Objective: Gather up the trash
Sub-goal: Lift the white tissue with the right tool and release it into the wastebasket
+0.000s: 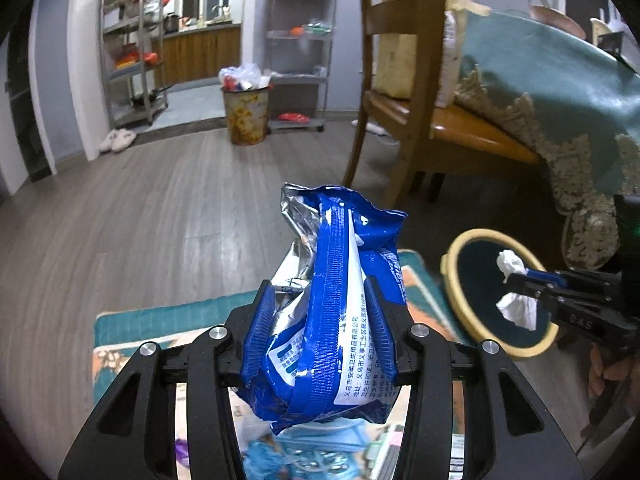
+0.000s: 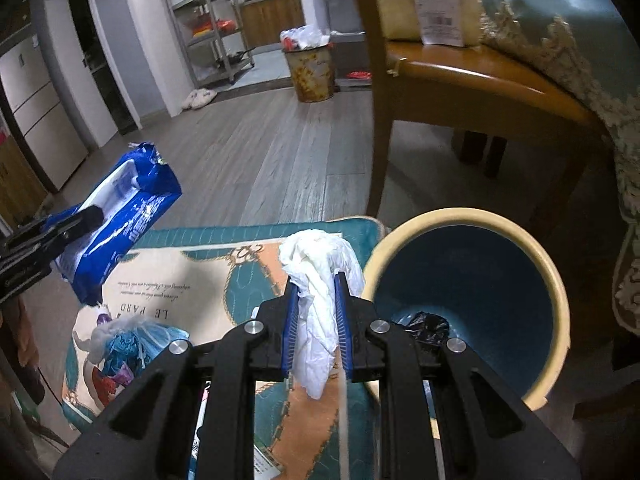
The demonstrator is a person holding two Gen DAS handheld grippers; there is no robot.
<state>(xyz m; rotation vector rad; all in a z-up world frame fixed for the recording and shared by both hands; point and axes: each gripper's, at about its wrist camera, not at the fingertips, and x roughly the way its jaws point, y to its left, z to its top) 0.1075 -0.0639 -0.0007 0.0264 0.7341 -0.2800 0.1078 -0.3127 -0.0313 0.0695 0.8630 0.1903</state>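
My left gripper [image 1: 320, 304] is shut on a crumpled blue and silver wipes packet [image 1: 340, 300], held up above a patterned rug [image 1: 160, 320]. The same packet [image 2: 120, 216] and left gripper [image 2: 86, 216] show at the left of the right wrist view. My right gripper [image 2: 318, 292] is shut on a crumpled white tissue [image 2: 320, 280], which hangs between its blue pads [image 2: 291, 320]. From the left wrist view the right gripper [image 1: 516, 284] and tissue [image 1: 512, 264] hover over a round bin [image 1: 472, 264] with a cream rim and dark blue inside. The bin [image 2: 556, 280] holds a dark wrapper [image 2: 424, 326].
A knotted plastic bag of rubbish [image 2: 128, 340] lies on the rug [image 2: 240, 272]. A wooden chair [image 2: 460, 80] and a table with a green lace-edged cloth [image 1: 560, 92] stand to the right. A full rusty bin [image 1: 246, 112], metal shelves [image 1: 132, 52] and slippers [image 1: 116, 140] are across the wood floor.
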